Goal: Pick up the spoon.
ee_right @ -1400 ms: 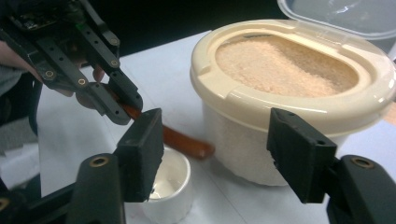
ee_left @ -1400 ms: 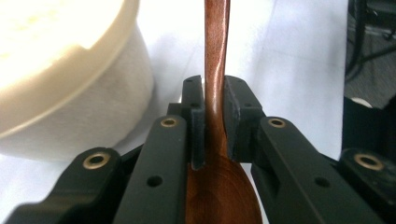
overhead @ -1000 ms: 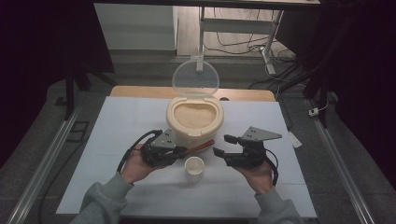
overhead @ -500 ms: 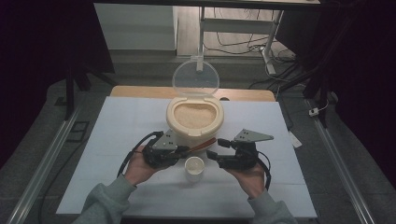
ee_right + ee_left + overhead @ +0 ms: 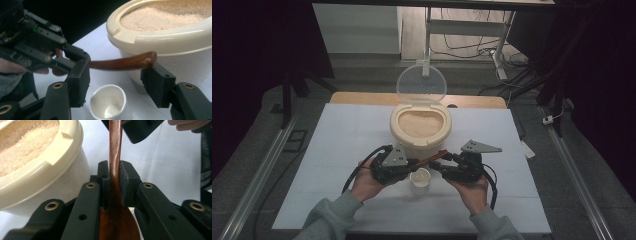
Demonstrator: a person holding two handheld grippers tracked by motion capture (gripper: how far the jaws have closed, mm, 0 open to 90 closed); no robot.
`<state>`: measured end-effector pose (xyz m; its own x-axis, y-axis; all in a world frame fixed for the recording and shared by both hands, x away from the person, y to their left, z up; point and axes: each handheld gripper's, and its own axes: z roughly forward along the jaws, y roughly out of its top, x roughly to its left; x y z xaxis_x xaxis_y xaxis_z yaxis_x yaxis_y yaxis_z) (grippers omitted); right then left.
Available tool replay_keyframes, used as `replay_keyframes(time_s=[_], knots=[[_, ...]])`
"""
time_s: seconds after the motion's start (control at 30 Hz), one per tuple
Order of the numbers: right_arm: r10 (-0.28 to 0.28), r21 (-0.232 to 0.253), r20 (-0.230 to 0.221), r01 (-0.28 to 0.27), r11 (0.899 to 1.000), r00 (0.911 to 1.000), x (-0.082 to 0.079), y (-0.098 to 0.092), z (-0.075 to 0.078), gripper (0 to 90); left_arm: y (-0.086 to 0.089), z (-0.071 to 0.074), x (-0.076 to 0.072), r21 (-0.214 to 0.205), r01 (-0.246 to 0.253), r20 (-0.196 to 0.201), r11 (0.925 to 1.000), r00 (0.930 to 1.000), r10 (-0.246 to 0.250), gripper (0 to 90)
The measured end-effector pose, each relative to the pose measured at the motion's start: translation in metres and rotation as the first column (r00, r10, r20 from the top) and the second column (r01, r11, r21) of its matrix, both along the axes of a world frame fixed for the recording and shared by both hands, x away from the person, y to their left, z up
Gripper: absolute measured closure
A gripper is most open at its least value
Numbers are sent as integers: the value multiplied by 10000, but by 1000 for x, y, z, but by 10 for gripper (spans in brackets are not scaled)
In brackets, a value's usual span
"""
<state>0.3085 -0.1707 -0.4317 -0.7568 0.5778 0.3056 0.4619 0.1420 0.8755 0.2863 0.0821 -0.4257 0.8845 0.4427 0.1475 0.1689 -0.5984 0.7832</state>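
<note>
Nearest you, your left gripper (image 5: 414, 163) is clamped on the neck of a wooden spoon (image 5: 115, 157), just above the bowl, with the handle running away toward your right gripper (image 5: 439, 166). The right gripper's jaws have just been closing and now stand apart on either side of the handle's far end (image 5: 147, 60); the pads do not yet press on the wood.

Directly below the handle stands a small white cup (image 5: 108, 104), upright and apparently empty, on the white table (image 5: 337, 150).

Beyond it sits the cream container (image 5: 420, 131), filled with pale grain, its clear lid (image 5: 421, 84) hinged open and standing up at the back.

Risks, as judged from here: the handle end lies close to the container wall, so a closing right jaw may catch the container rather than the spoon. If you release the left grip before the right one seats, the spoon may drop onto the cup and tip it.
</note>
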Motion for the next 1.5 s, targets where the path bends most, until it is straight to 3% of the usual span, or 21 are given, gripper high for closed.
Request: replay_keyframes(time_s=[0.13,0.17,0.27,0.67,0.73,1.0,1.1,1.23,1.3,1.33,1.37,1.5], knots=[[-178,432,-207,187,9989,9996,0,0,-2,490,-7,0,-6,270,-26,436,9996,9990,15,788],[-147,552,-302,163,9983,9994,1,0,-3,505,-11,-1,-9,552,-80,731,9984,9973,39,788],[-176,912,-359,209,9956,9992,1,-1,-2,552,-14,-1,-11,715,-121,920,9974,9957,54,788],[283,1839,-329,-218,9827,9991,0,-3,1,717,-11,0,-13,725,-171,1052,9972,9944,94,792],[589,2312,-447,-470,9718,9973,-1,-3,2,772,-10,1,-13,648,-184,1100,9977,9939,111,793],[959,2111,178,-974,9726,9952,-5,0,7,823,-10,0,-13,637,-92,1077,9979,9942,23,793],[1037,2217,302,-1079,9691,9941,-5,0,7,826,-9,0,-13,482,-67,1027,9988,9947,17,782],[1116,2327,515,-1206,9650,9924,-5,-1,8,828,-4,1,-13,-48,-137,885,9999,9960,141,718],[1186,2421,663,-1313,9613,9907,-6,-3,10,828,3,3,-16,-499,-355,836,9981,9957,396,574],[1195,2422,721,-1336,9610,9902,-6,-4,11,829,3,3,-16,-499,-355,836,9981,9957,396,524],[1205,2434,768,-1358,9604,9897,-6,-5,12,829,10,3,-17,-877,-557,665,9946,9959,616,486],[1153,2523,887,-1342,9583,9894,-5,-8,14,829,21,3,-20,-1280,-725,302,9891,9966,769,408]])
